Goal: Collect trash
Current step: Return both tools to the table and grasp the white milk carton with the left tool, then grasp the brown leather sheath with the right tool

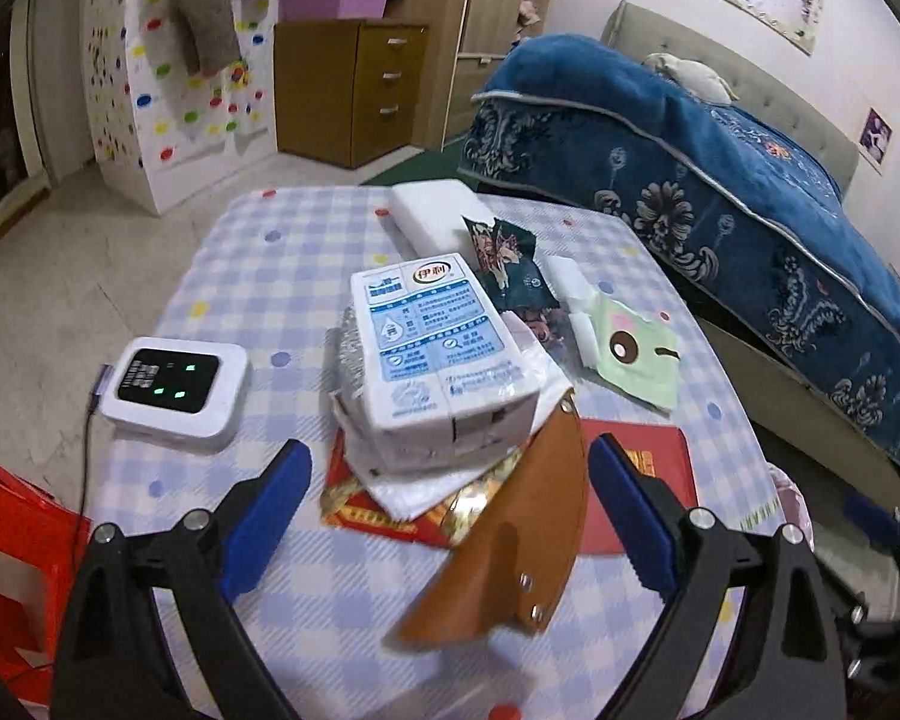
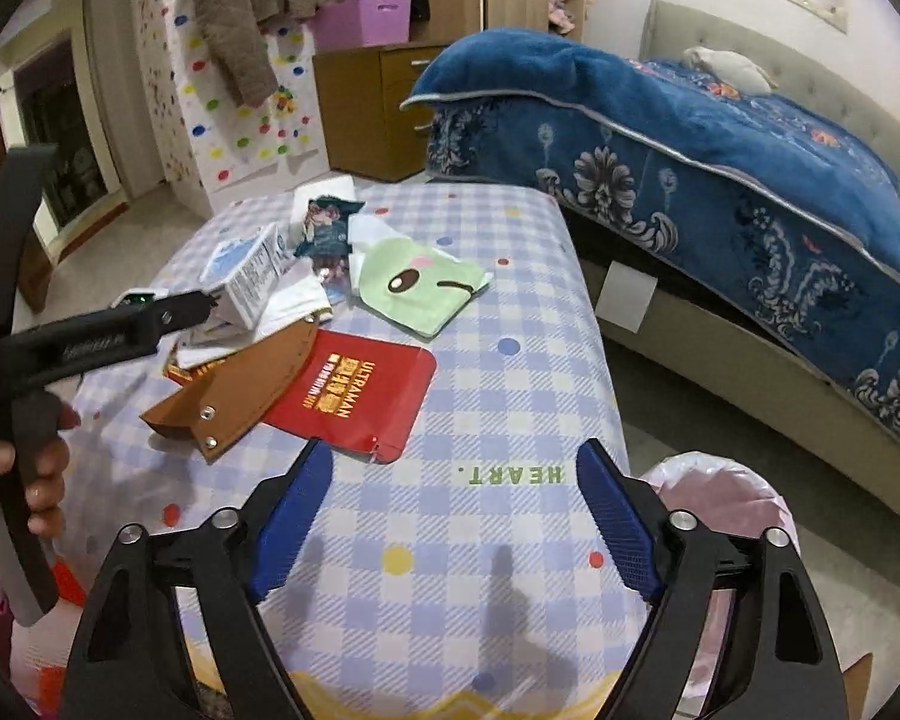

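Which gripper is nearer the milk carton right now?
Left. The left gripper is open just short of the milk carton, almost framing it. The right gripper, also open, hangs over bare tablecloth further back, beyond the red packet.

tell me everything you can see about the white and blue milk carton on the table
The milk carton is a white box printed with blue panels and a round red and green logo, and it looks wrapped in clear film. It lies tilted on a heap of white wrappers over a red and gold packet. A brown leather sheath lies beside its near corner. No claw touches it.
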Tool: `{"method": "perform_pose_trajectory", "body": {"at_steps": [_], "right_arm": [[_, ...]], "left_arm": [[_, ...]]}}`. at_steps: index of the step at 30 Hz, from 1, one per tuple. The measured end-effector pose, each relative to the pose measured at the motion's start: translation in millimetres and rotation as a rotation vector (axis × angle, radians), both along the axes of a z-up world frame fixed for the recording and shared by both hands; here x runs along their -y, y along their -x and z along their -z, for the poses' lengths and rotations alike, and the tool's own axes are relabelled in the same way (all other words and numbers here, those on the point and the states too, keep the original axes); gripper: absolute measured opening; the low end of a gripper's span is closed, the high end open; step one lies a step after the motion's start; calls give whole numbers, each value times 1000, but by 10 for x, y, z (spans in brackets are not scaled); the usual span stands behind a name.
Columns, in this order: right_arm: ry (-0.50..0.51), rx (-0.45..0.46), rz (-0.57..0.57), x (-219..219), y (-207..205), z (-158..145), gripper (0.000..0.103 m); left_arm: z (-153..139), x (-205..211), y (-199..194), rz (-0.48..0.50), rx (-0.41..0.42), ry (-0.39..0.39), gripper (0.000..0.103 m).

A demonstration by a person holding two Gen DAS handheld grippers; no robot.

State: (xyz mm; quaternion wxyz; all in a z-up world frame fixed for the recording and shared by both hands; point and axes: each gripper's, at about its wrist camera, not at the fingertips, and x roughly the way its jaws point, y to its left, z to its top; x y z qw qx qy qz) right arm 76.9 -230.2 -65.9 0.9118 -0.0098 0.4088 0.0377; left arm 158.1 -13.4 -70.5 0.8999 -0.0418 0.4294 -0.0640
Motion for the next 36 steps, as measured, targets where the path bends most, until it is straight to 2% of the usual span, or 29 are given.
{"method": "perform_pose_trajectory", "body": {"at_steps": [3,4,9,13,20,23,29,33,34,36], "right_arm": [[7,-15,4,-1,-83,56,72],[5,-17,3,3,-106,69,72],[0,-21,3,9,-140,88,71],[-5,-20,3,-4,-116,76,72],[-9,-12,-16,-135,-31,7,72],[-8,-14,-62,-304,6,0,72],[4,-24,-124,-637,22,41,72],[16,-23,-137,-757,51,23,72],[20,-22,-137,-770,59,15,72],[25,-20,-131,-772,72,-2,73]], "left_arm": [[58,63,-94,-4,-15,-10,90],[76,84,-147,-4,-22,-9,90],[123,87,-281,-9,-54,-28,77],[125,58,-288,-10,-52,-36,76],[-45,-122,84,17,31,-17,74],[-82,-296,351,39,54,-16,74],[92,-612,731,123,24,-23,74],[215,-748,794,115,-9,-28,76],[218,-768,809,108,-9,-23,79],[203,-799,840,71,3,-4,92]]}}
